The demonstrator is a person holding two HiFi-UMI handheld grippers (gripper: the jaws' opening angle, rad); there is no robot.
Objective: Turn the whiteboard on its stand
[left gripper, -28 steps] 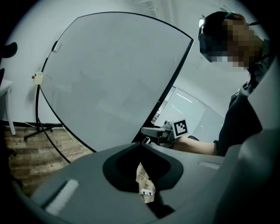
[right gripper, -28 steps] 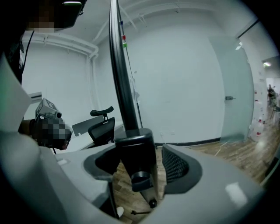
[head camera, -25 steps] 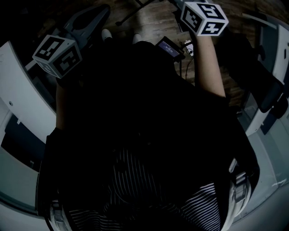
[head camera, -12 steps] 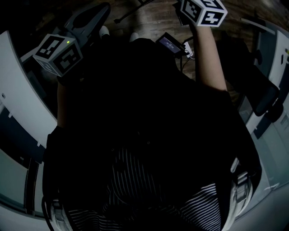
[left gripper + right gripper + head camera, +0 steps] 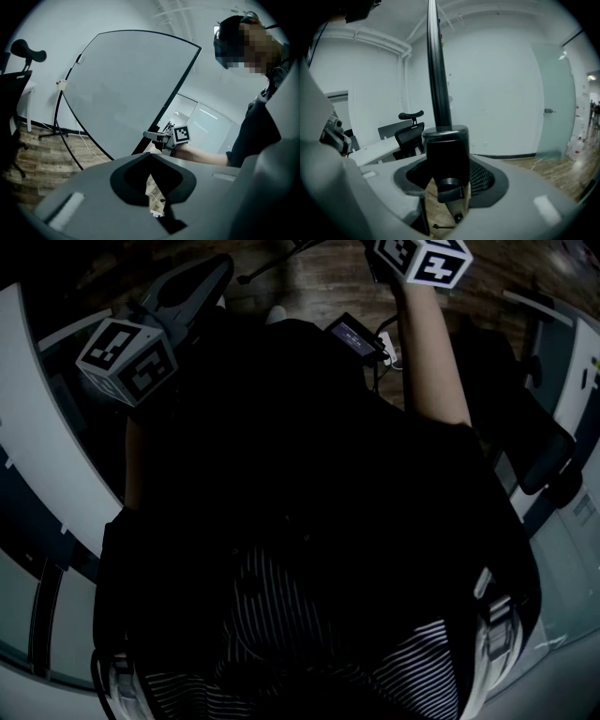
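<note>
The right gripper [image 5: 446, 164] fingers, just closing, grasp the whiteboard frame [image 5: 433, 70] (its black block [image 5: 445, 145] sits between them); left gripper [image 5: 151, 164] fingers released, empty.

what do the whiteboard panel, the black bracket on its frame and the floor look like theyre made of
Whiteboard panel: smooth pale sheet, likely coated board; even soft sheen.
Black bracket: probably moulded plastic or painted metal; matte, rounded edges.
Floor: wood-look planks, grain lines visible.
</note>
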